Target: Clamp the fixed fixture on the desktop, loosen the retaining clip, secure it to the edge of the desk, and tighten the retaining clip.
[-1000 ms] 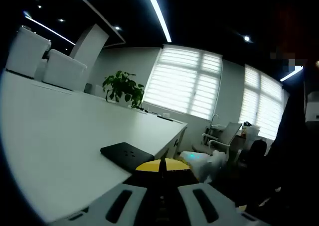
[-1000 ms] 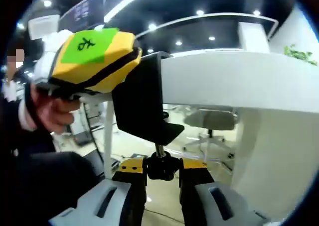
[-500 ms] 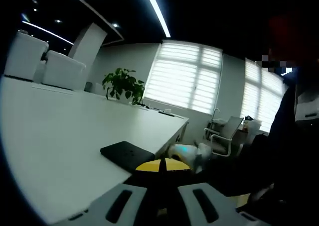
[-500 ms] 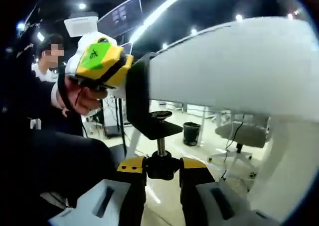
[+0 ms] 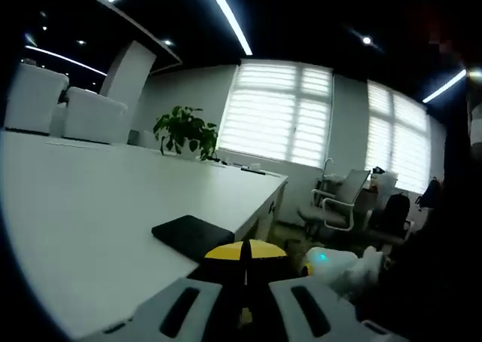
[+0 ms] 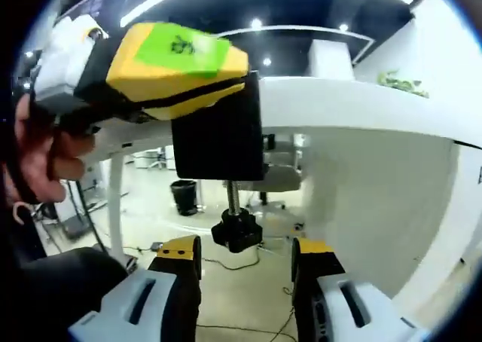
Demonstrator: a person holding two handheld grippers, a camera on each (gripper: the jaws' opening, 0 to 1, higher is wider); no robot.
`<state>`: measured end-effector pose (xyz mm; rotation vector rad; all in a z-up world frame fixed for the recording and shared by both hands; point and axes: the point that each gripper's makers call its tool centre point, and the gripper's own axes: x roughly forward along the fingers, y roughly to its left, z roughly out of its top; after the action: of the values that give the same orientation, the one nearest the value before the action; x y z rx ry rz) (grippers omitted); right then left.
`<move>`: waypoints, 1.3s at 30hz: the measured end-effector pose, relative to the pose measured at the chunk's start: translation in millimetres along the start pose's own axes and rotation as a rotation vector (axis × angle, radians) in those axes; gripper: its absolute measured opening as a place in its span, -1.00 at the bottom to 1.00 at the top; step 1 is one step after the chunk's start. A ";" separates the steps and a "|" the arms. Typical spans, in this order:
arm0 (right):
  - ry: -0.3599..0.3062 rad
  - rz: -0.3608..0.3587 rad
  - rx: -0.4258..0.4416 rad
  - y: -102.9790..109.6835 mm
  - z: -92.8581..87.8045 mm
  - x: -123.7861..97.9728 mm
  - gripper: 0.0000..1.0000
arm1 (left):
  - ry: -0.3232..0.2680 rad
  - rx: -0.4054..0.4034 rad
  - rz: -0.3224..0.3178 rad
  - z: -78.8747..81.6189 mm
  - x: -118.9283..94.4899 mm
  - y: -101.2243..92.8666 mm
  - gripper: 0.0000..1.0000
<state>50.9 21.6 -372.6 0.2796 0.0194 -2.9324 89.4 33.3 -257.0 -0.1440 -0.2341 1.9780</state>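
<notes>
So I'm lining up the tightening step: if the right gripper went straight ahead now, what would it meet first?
Probably the black knob of the clamp, which sits between and just ahead of the right gripper's open jaws; depth is unclear.

Your left gripper view sits low at the desk (image 5: 90, 229) edge, looking along the top toward the windows (image 5: 275, 112). Your right gripper view looks up from below the desk (image 6: 361, 105) edge, close to the fixture (image 6: 218, 135) and the left gripper (image 6: 151, 59). Both share the fixture (image 5: 192, 235).
</notes>
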 end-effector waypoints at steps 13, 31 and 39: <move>0.012 -0.061 -0.015 1.9 6.8 3.6 -0.49 | 0.002 0.002 0.011 -0.3 2.0 -0.6 -0.99; -0.011 0.814 -0.133 22.2 7.0 8.3 -0.50 | 0.036 -0.016 0.005 -1.3 0.9 0.0 -0.99; -0.072 0.585 -0.204 15.5 9.8 5.0 -0.23 | 0.024 -0.050 0.008 0.2 0.0 0.7 -0.99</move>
<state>47.3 5.1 -363.8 0.1197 0.1909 -2.3339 88.7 32.9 -257.0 -0.2012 -0.2674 1.9776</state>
